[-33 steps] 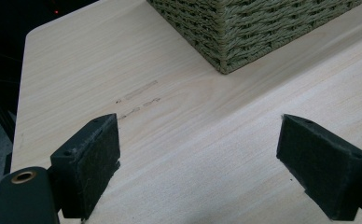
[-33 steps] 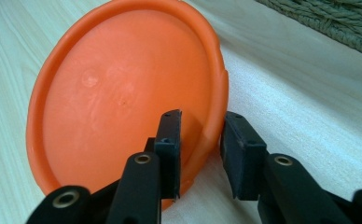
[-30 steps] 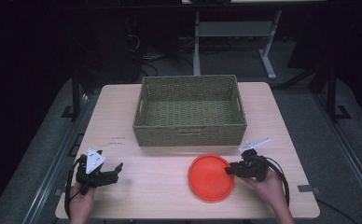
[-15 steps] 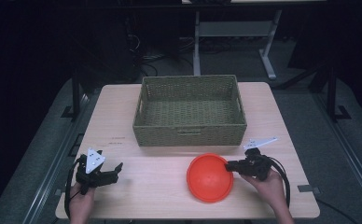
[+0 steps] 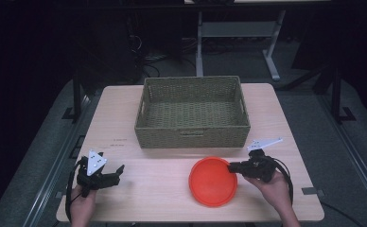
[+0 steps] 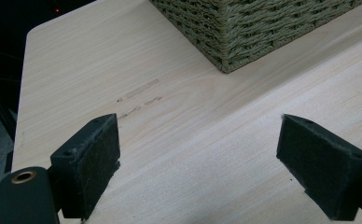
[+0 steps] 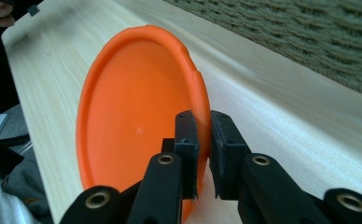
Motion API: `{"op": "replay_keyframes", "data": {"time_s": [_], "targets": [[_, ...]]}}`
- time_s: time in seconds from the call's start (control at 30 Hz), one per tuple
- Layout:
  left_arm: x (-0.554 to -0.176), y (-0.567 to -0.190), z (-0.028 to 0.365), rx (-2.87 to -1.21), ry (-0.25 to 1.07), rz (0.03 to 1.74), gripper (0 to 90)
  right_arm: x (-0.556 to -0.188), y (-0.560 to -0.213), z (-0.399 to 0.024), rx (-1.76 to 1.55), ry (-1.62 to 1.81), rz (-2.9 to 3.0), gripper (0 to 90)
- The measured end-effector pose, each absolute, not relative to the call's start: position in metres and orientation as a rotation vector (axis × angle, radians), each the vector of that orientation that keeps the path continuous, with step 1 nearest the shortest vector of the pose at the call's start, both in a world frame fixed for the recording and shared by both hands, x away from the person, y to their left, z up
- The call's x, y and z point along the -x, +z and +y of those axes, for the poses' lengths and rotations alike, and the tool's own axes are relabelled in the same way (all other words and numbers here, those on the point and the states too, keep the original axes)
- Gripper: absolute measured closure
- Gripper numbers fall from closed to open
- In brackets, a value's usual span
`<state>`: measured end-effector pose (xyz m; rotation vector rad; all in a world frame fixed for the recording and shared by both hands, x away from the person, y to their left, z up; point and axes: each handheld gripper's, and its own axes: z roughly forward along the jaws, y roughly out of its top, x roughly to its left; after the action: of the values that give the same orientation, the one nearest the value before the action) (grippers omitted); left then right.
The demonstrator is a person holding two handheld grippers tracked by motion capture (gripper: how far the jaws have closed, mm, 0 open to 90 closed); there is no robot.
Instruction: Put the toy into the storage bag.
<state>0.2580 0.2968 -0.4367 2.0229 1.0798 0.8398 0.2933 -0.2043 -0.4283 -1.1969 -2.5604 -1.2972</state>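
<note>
An orange plate (image 5: 213, 182) lies on the wooden table (image 5: 148, 194), in front of the basket and right of centre. My right gripper (image 5: 232, 166) reaches in from the right and is shut on the plate's right rim. In the right gripper view the two black pads (image 7: 187, 135) pinch the raised rim of the plate (image 7: 132, 121) between them. My left gripper (image 5: 117, 174) rests low at the table's front left, far from the plate. Its jaws stand wide open over bare wood in the left gripper view (image 6: 200, 154), with nothing between them.
A woven olive basket (image 5: 191, 135) stands empty at the middle back of the table; one corner (image 6: 244, 28) shows ahead of the left gripper, and its wall (image 7: 309, 37) runs beside the plate. Dark floor and a metal stand lie beyond the table.
The right gripper has crept slightly toward the plate's rim, and the plate has shifted a touch. The left gripper has stayed where it was.
</note>
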Motion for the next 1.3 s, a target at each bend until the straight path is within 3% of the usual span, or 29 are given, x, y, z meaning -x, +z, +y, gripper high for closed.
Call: {"op": "replay_keyframes", "data": {"time_s": [0.4, 1.3], "targets": [[-0.258, -0.436, 0.298, -2.022, 0.841, 1.08, 12.8, -0.289, -0.392, -0.202, 1.139, -1.295, -2.622, 81.9], [-0.258, -0.436, 0.3, -2.011, 0.839, 1.095, 12.8, -0.314, -0.326, -0.196, 1.098, -1.255, -2.706, 81.9]]}}
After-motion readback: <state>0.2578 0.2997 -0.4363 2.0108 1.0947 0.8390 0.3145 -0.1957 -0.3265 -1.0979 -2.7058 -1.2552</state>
